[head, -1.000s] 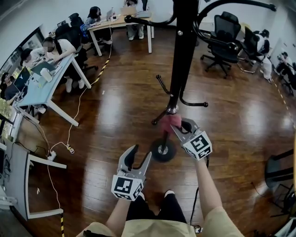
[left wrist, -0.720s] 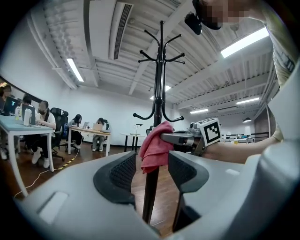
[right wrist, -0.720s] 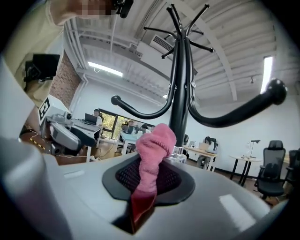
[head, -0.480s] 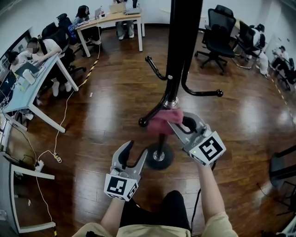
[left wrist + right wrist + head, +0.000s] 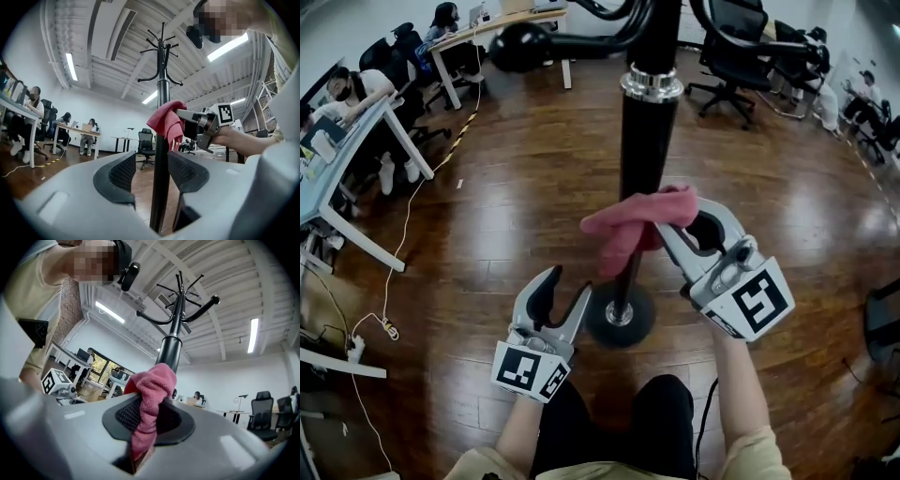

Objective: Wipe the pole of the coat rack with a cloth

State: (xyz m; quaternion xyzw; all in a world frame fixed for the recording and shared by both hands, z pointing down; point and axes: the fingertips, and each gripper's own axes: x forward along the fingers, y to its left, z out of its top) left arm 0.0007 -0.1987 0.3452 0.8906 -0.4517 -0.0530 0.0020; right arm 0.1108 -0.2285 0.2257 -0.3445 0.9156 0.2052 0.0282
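The coat rack's black pole (image 5: 643,155) rises from its round base (image 5: 619,317) straight in front of me. A pink cloth (image 5: 630,225) is pressed against the pole's near side, well above the base. My right gripper (image 5: 667,230) is shut on the cloth, whose loose end bunches between the pads (image 5: 123,416). The left gripper (image 5: 567,289) hangs open, lower down and left of the base, holding nothing. In the left gripper view the pole (image 5: 161,140) shows through the gap between the jaws, with the cloth (image 5: 167,121) and right gripper (image 5: 201,126) higher up.
A curved hook arm with a ball end (image 5: 520,45) juts left from the rack near my head. Desks with seated people (image 5: 356,112) line the left and far wall. Office chairs (image 5: 741,56) stand at the back right. A cable (image 5: 389,281) trails over the wood floor.
My right gripper has slid the cloth up the pole, away from the base and closer to my head. The left gripper has stayed low and open.
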